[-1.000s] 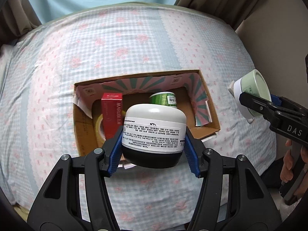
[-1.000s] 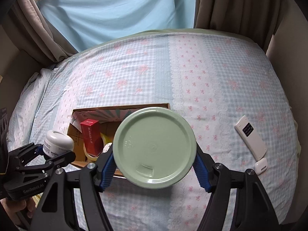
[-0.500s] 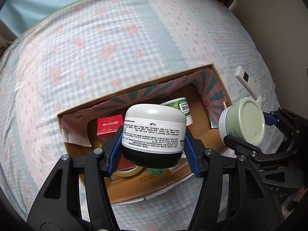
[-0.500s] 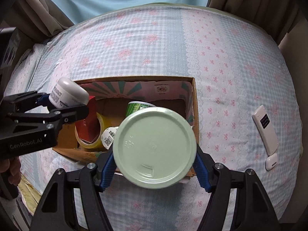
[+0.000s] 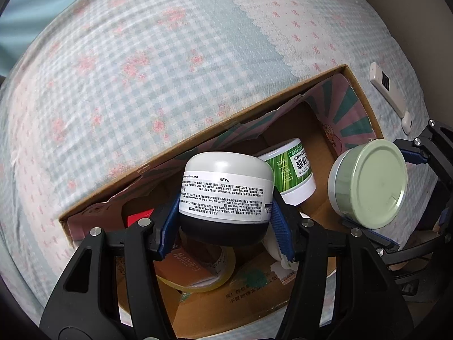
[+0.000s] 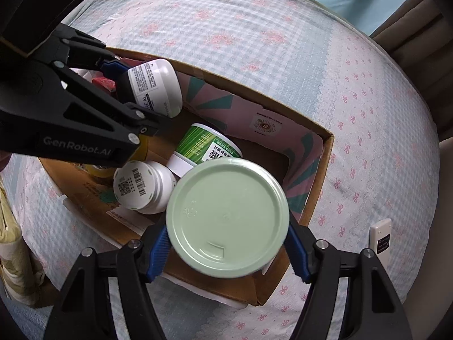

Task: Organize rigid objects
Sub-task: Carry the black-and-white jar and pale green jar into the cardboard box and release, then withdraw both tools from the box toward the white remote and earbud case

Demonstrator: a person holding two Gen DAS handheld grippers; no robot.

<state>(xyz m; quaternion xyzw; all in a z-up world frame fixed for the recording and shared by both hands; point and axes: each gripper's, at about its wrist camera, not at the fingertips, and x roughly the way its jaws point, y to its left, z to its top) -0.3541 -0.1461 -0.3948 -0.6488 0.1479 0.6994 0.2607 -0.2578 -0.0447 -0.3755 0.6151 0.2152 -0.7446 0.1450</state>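
Note:
My left gripper (image 5: 225,223) is shut on a white jar with a black base and a printed label (image 5: 226,195), which hangs over the left half of an open cardboard box (image 5: 254,107). In the right wrist view that jar (image 6: 153,85) and the left gripper (image 6: 136,93) sit at the upper left. A round tin with a pale green lid (image 6: 228,218) is clamped in my right gripper (image 6: 228,252) over the box's near right corner (image 6: 325,170). The same tin (image 5: 368,184) appears at the right of the left wrist view.
Inside the box lie a green-striped white tub (image 6: 206,144), a white bottle with a QR code (image 6: 138,187), a yellow tape roll (image 5: 203,280) and a red carton (image 5: 138,218). A white remote (image 6: 380,238) lies on the checked bedsheet to the right of the box.
Both grippers have come down and in over the box with their jars still held. Both views have rolled, and the box now fills much more of each frame.

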